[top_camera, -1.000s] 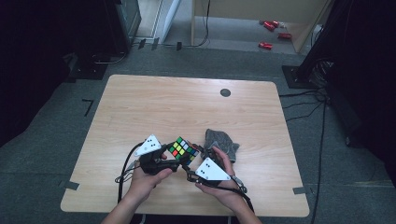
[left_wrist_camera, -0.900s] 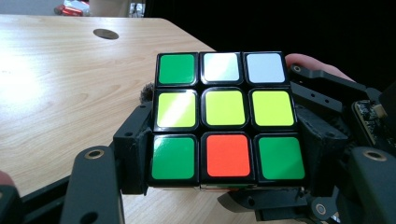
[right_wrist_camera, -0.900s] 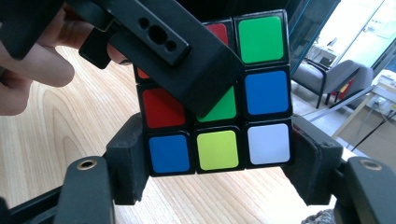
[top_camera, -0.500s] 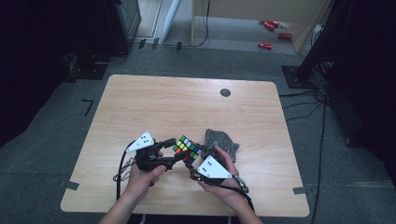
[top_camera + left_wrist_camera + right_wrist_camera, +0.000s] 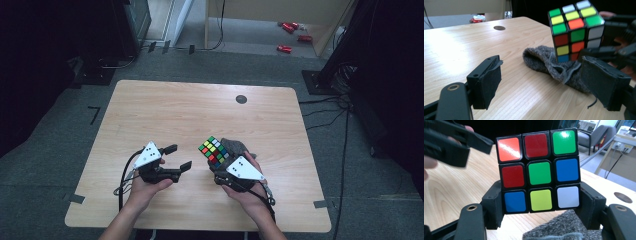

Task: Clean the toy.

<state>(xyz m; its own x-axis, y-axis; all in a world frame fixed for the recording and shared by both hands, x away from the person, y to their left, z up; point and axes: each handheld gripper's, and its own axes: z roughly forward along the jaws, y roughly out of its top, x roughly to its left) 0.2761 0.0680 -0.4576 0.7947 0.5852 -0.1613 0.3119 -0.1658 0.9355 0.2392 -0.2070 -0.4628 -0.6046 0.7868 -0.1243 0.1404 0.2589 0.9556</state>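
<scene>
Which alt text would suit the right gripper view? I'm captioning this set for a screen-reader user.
A scrambled puzzle cube fills the centre, clamped at its bottom row between the right claw's two black jaws, above a light wooden table. A grey fuzzy cloth lies just below it, and the left claw hangs open at upper left.

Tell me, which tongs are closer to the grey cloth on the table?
Right. The right tongs, clamped on the puzzle cube, sit right at the grey cloth. The left tongs are open, off to the cloth's left with bare table between.
</scene>
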